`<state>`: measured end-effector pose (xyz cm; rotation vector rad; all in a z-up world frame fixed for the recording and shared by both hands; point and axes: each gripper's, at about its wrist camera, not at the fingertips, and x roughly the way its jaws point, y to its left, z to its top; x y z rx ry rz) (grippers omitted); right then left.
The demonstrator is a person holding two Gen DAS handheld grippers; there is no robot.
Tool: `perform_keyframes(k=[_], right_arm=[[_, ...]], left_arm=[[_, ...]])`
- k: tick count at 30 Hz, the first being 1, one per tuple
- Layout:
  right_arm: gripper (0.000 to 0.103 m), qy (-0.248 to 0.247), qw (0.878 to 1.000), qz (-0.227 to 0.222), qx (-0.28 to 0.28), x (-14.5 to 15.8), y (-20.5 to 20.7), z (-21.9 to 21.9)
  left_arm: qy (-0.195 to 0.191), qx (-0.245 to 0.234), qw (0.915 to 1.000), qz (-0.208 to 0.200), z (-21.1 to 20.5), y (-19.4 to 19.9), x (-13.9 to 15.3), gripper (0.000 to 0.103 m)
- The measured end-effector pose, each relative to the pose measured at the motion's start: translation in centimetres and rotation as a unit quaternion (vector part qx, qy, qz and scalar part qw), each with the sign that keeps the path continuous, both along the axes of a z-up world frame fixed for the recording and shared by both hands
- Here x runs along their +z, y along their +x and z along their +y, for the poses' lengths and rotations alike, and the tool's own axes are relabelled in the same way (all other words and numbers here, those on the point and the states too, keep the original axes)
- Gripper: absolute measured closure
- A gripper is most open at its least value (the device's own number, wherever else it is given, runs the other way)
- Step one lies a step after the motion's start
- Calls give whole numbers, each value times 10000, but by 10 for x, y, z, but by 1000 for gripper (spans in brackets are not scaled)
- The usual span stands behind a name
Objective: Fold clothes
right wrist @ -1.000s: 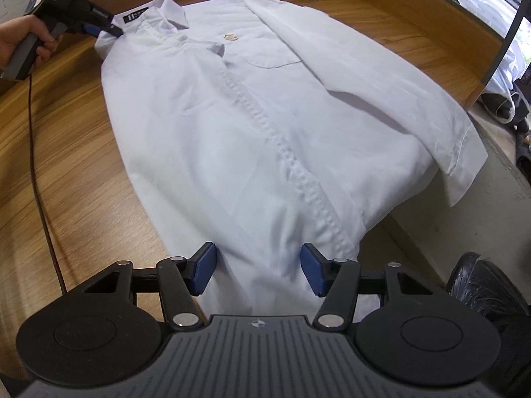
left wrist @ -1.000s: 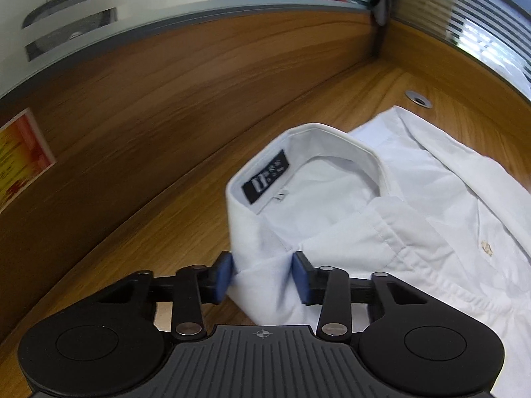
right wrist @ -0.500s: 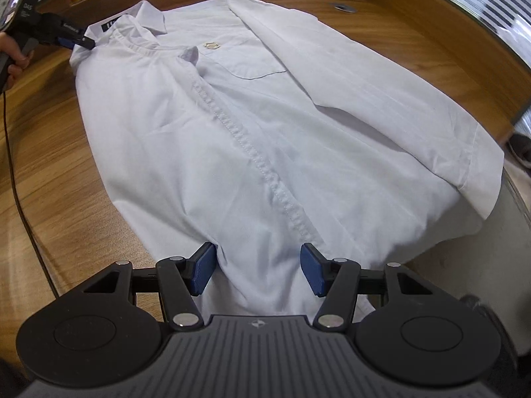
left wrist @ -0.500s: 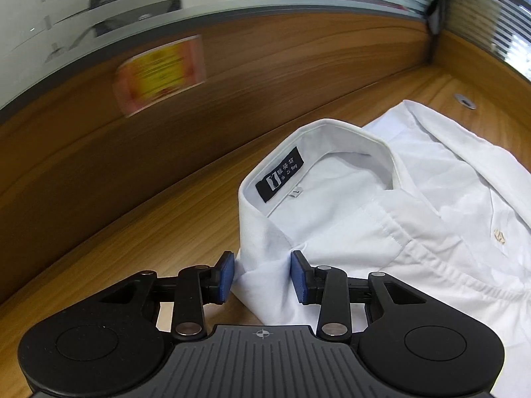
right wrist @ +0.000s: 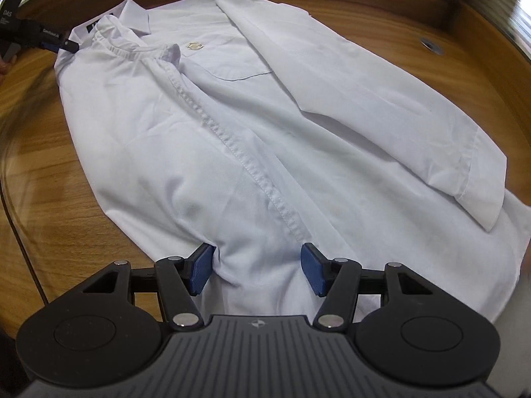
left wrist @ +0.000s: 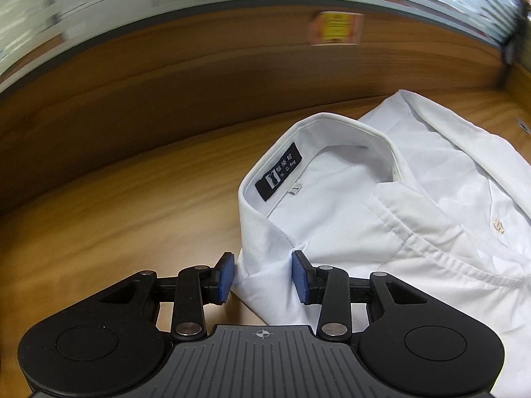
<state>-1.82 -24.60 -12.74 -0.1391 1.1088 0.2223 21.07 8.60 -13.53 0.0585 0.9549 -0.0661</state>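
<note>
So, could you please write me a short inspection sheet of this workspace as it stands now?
Surface: wooden table, bordered by a wooden wall.
Job's things: white shirt lying flat, front up, one sleeve folded across it; black label inside the collar.
Clutter: nothing seen.
Grippers: left hand-held gripper open, pads either side of the shoulder by the collar; right hand-held gripper open, astride the hem.
Cables: a thin dark cable runs along the table's left side.
Surroundings: yellow sticker on the wall; round grommet in the table.

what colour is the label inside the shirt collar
Black with pale lettering, on the label of the white shirt; clearest in the left wrist view.
</note>
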Motion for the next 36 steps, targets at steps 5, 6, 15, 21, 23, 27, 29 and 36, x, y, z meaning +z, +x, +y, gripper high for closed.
perform_keyframes(k=[5,6,15,21,23,27,29,36], right_arm=[[40,-16,9977,18,681,-6,42,-23],[40,-22,9965,25,838,-7,51,-27],[36,-167,9720,138,2338,-16,141,-73],[35,-249,9472,250,3186,-20,196,-109],[35,-222,9383,324,3435,-22,208,-122],[35,-97,9234,468,3809,-24,223,-151],[35,50,9200,489,3888,-19,226,-170],[35,235,9097,346,4131,10,207,-266]], left_arm=[[-10,726,9973,70,21,-37,1,61],[-15,890,9960,88,24,-45,2,61],[-152,2435,9692,320,15,-126,5,61],[-228,3255,9442,461,-21,-178,8,61],[-279,3533,9338,504,-31,-197,9,61],[-260,3901,9189,530,-36,-222,17,61],[-238,3938,9173,534,-44,-224,19,60],[-282,4009,9155,176,-66,-239,36,51]])
